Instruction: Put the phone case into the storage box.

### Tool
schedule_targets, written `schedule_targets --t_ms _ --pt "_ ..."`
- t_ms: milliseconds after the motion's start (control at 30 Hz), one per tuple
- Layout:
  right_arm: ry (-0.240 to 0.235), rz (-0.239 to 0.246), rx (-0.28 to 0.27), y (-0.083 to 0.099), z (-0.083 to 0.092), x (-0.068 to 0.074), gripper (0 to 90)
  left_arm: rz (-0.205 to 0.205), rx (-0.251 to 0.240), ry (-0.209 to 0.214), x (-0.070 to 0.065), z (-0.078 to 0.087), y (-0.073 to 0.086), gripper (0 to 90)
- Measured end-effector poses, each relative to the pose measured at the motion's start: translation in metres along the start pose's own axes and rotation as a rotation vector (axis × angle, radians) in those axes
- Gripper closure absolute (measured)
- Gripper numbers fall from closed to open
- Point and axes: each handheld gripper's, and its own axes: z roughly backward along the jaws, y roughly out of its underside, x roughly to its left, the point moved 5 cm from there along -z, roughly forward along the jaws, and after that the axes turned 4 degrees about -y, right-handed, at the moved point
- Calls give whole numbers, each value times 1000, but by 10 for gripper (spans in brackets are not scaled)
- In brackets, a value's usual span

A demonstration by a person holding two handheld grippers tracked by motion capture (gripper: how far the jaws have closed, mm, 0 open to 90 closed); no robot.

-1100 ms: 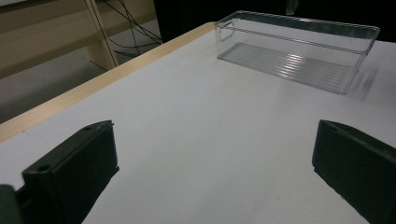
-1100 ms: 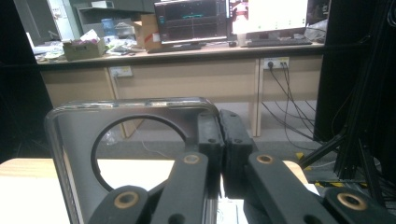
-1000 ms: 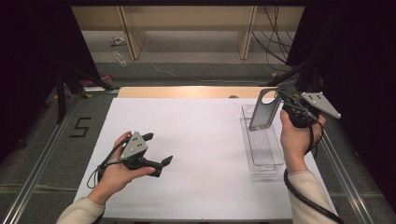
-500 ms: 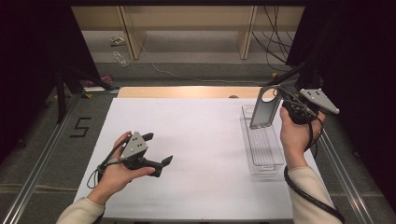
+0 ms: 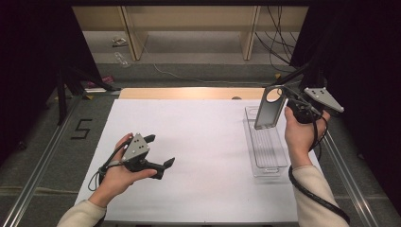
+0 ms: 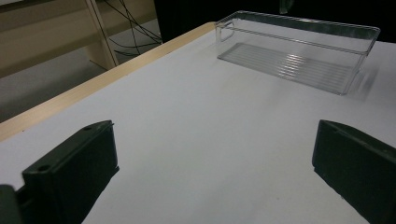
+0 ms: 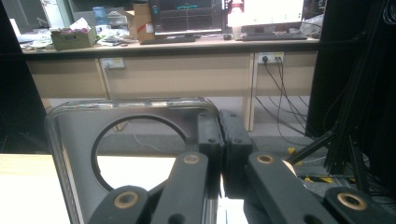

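A: High view. Right gripper [image 5: 289, 100] is up above the far end of the bin [image 5: 272, 166], jaws pinched tight on the corner of a grey lid [image 5: 269, 109] with a round hole. The lid hangs near upright in the air, clear of the bin.

B: Left?

A: Left gripper [image 5: 158, 153] is low over the white table [image 5: 203, 142], well apart from the bin, jaws spread wide, nothing in them.

B: Left gripper view?

A: Two black jaws far apart with bare table between. The clear bin [image 6: 299, 51] sits ahead near the wood edge, nothing inside it.

B: Right gripper view?

A: Jaws closed flat on the lid [image 7: 74, 140] right beside its hole, close to the top edge.

B: Risks?

A: It's a corner grip on a thin, slick plate, so the lid could swivel or slip out if the hand tips. If it comes down skewed, an edge may catch the bin wall and shove the light bin, since the left isn't bracing it.
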Motion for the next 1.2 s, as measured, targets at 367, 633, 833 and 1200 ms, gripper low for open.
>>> schedule_targets --t_ms 367,633,833,1200 --pt "7 2 8 0 -4 -2 888 -1 -2 -1 0 0 0 0" --pt "9 2 13 -1 -7 -1 888 -1 0 -1 0 0 0 0" --pt "11 3 23 0 -10 -2 889 -2 0 -1 0 0 0 0" --pt "18 1 30 1 -15 -3 888 -2 -1 0 0 0 0 0"
